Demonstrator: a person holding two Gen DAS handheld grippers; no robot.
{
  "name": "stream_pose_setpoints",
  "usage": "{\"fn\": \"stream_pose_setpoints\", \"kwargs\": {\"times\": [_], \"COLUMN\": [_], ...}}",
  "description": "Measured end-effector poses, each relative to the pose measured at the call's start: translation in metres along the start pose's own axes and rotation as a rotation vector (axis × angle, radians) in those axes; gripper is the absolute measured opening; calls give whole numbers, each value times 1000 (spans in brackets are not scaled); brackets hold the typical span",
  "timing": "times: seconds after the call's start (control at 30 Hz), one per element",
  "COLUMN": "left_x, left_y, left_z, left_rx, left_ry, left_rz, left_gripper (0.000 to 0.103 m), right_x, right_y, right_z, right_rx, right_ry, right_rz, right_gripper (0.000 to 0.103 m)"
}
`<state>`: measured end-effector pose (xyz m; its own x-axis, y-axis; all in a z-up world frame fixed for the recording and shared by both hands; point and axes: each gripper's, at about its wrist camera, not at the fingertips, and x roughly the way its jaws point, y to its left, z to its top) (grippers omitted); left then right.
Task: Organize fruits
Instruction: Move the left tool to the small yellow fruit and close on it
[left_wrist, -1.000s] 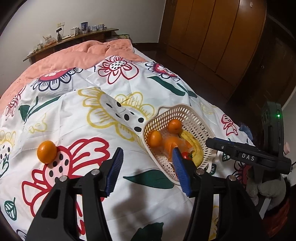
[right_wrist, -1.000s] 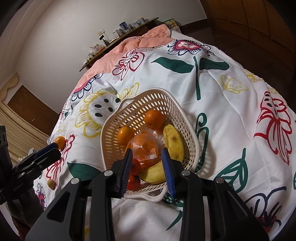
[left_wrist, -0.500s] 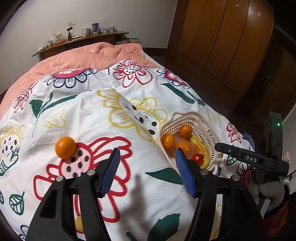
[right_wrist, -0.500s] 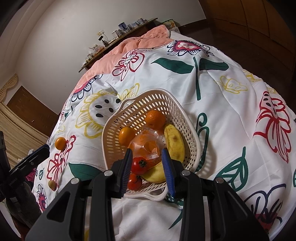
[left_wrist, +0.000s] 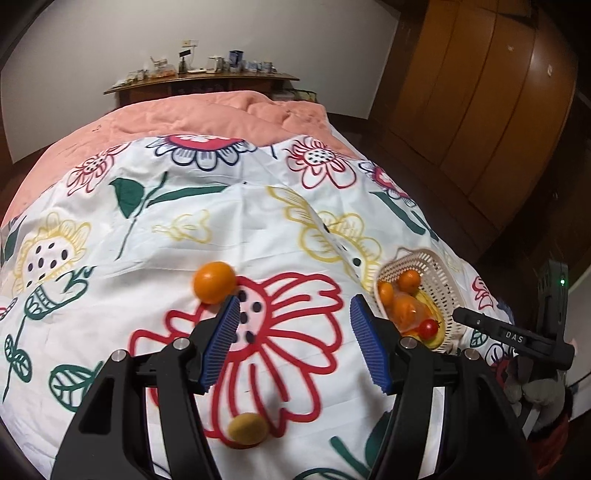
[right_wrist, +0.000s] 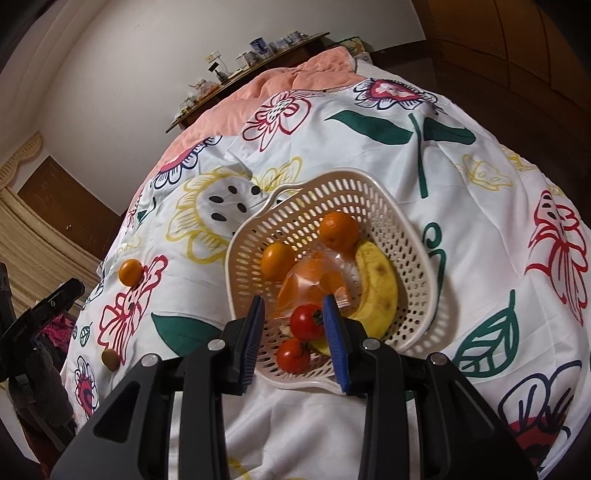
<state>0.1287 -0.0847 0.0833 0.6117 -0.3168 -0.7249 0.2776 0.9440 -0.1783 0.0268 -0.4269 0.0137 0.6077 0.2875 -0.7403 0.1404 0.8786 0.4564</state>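
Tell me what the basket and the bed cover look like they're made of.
The basket looks like molded plastic, cream and matte: its walls are a regular grid of punched slots with a smooth wavy rim. The bed cover looks like thin woven cloth, perhaps cotton: it creases softly and carries a flat printed flower pattern.

From my left tongs (left_wrist: 291, 339), one orange (left_wrist: 214, 282) lies on the bedspread (left_wrist: 221, 229) just ahead-left, a kiwi (left_wrist: 247, 428) below between the arms. The basket (right_wrist: 413, 236) sits ahead of my right tongs (right_wrist: 293, 332), holding oranges, banana (right_wrist: 380, 284), two tomatoes.
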Motion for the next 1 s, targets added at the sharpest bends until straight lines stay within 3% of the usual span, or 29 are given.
{"fn": "stream_pose_setpoints", "kwargs": {"times": [0.1,0.5,1.0], "left_x": [-4,-13,-1], "left_y": [10,33,29], "left_z": [-4,-34,-79], "left_rx": [-16,-48,6], "left_ry": [-3,21,96], "left_rz": [12,29,55], "left_gripper": [64,65,64], "right_x": [-2,4,9], "right_y": [7,34,56], "right_z": [-1,-6,-11], "right_rx": [-8,-63,-107], "right_ry": [-10,12,34], "right_rz": [1,25,37], "right_gripper": [60,60,60]}}
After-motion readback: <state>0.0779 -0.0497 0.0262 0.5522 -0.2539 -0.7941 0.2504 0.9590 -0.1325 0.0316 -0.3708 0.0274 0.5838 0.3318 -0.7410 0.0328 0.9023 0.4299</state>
